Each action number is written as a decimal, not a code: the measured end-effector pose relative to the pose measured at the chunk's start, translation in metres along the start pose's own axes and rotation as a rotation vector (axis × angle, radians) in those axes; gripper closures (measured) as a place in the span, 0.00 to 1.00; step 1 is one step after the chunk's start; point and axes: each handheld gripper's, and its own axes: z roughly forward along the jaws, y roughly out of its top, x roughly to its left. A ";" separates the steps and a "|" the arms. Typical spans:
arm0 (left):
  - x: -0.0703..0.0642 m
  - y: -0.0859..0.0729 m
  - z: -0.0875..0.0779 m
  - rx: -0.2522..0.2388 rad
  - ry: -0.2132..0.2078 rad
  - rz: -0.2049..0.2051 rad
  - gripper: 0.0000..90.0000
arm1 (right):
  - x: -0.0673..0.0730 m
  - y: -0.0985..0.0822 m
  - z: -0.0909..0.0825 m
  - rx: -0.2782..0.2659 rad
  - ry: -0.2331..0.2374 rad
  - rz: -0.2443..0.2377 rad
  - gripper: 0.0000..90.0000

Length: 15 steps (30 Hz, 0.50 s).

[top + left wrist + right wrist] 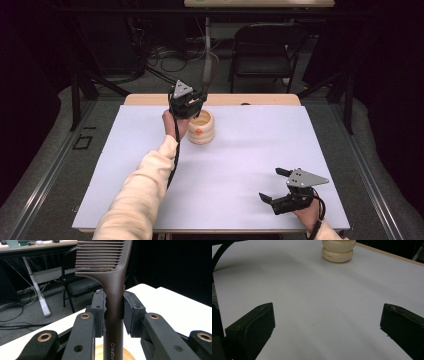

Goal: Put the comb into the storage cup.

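Fingers on our left gripper (113, 312) are pinching the handle of a dark brown comb (112, 277), holding it upright right over the cream ribbed holder (201, 127) near the far edge of the table (250, 150), teeth end sticking up. Over on the right, our right gripper (275, 185) sits low by the near edge, fingers spread wide with nothing between them, well apart from the holder.
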 end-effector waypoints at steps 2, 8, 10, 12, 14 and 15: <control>0.000 -0.001 0.001 -0.002 0.000 -0.005 0.80 | 0.000 0.000 0.000 0.000 0.001 0.003 0.00; 0.002 -0.002 0.002 -0.006 -0.001 -0.017 0.80 | 0.000 0.000 0.000 0.000 0.001 0.002 0.00; 0.003 -0.003 0.002 -0.006 -0.004 -0.018 0.80 | 0.000 0.000 0.000 0.000 0.001 0.001 0.00; 0.003 -0.003 0.002 -0.008 -0.004 -0.021 0.80 | 0.000 0.000 0.000 0.000 0.001 0.002 0.00; 0.003 -0.004 0.002 -0.009 -0.005 -0.024 0.80 | 0.000 0.000 0.000 0.000 0.001 0.002 0.00; 0.004 -0.004 0.002 -0.010 -0.005 -0.025 0.80 | 0.000 0.000 0.000 0.000 0.001 0.001 0.00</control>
